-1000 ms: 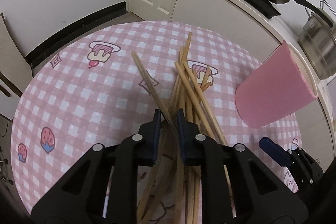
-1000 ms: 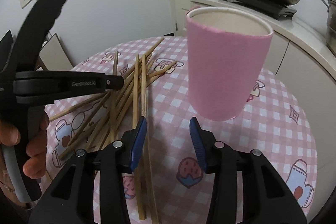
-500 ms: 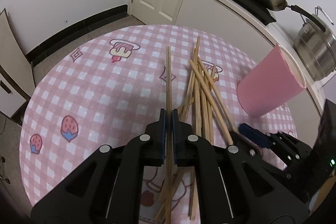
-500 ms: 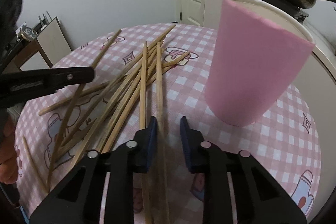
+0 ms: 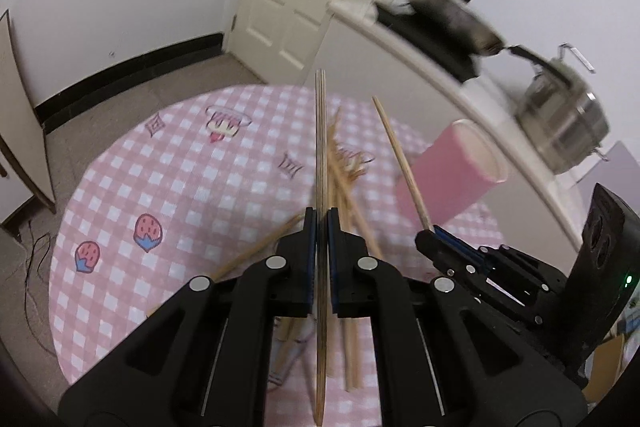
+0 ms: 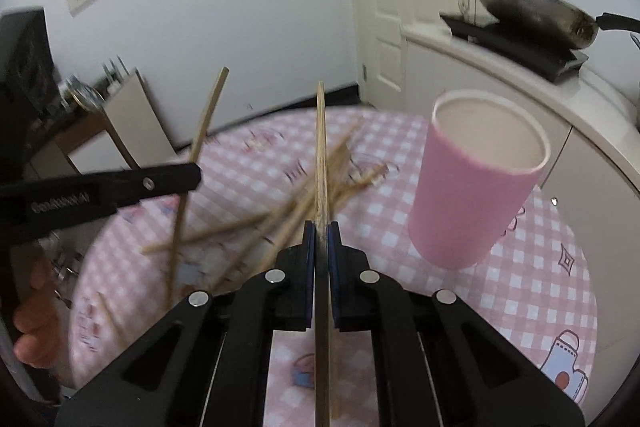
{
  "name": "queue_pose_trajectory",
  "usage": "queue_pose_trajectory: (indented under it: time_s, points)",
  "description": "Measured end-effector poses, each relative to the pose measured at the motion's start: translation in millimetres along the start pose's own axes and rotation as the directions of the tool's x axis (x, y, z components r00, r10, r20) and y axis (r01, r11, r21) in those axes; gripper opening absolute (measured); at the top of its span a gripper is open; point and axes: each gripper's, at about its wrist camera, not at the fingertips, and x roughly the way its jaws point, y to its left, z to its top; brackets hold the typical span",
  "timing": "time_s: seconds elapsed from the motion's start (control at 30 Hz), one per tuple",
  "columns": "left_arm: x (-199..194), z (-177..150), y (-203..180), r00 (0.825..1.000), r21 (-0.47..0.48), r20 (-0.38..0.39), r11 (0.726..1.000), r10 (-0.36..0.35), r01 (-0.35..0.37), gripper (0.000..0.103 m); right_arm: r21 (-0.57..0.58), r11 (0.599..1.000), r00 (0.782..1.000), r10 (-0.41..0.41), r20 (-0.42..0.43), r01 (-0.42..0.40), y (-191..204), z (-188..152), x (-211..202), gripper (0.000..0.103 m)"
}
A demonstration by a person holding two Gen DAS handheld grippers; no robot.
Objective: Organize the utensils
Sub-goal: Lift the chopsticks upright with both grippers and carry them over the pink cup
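Each chopstick point(image 5: 320, 155) sat pinched edge-on: one clenched in the left gripper point(image 5: 320, 227), another point(image 6: 321, 155) in the right gripper point(image 6: 320, 231), both lifted off the tabletop point(image 5: 180, 187) above the loose pile point(image 6: 280, 223). The thin grip probably let them pivot, so tips could've missed the pink cup point(image 6: 480, 187) or tipped it over.

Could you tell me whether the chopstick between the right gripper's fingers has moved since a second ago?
Yes. The thin wooden chopstick, then flat on the pink checked tablecloth, is now clamped in the right gripper and raised, its tip above the table's far edge.
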Motion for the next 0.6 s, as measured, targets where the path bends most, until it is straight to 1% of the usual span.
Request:
queue_pose_trajectory:
  time_s: [0.13, 0.23, 0.3, 0.33, 0.43, 0.6]
  points:
    - [-30.6, 0.8, -13.7, 0.998, 0.014, 0.051, 0.999, -0.042, 0.041, 0.006, 0.009, 0.999, 0.996, 0.036, 0.084, -0.036, 0.6, 7.3, -31.8, 0.005]
    - [-51.1, 2.0, -26.0, 0.994, 0.03, 0.084, 0.997, -0.073, 0.07, 0.006, 0.022, 0.995, 0.985, 0.089, 0.146, -0.093, -0.7, 11.9, -54.8, 0.005]
    - [-64.0, 3.5, -36.4, 0.989, 0.046, 0.107, 0.995, -0.099, 0.094, 0.006, 0.021, 0.994, 0.981, 0.1, 0.168, -0.105, -0.5, 13.7, -65.0, 0.005]
    - [-68.8, 3.7, -42.2, 0.988, 0.059, 0.116, 0.993, -0.104, 0.098, 0.006, 0.015, 0.994, 0.98, 0.104, 0.172, -0.108, 0.2, 14.2, -69.0, 0.005]
    - [-77.6, 6.6, -56.1, 0.984, 0.085, 0.137, 0.991, -0.113, 0.102, 0.006, 0.021, 0.988, 0.975, 0.151, 0.165, -0.156, -0.3, 13.4, -78.0, 0.005]
    - [-85.5, 11.0, -65.5, 0.98, 0.084, 0.185, 0.995, -0.073, 0.058, 0.006, -0.001, 0.98, 0.968, 0.196, 0.159, -0.198, 4.9, 9.4, -92.8, 0.005]
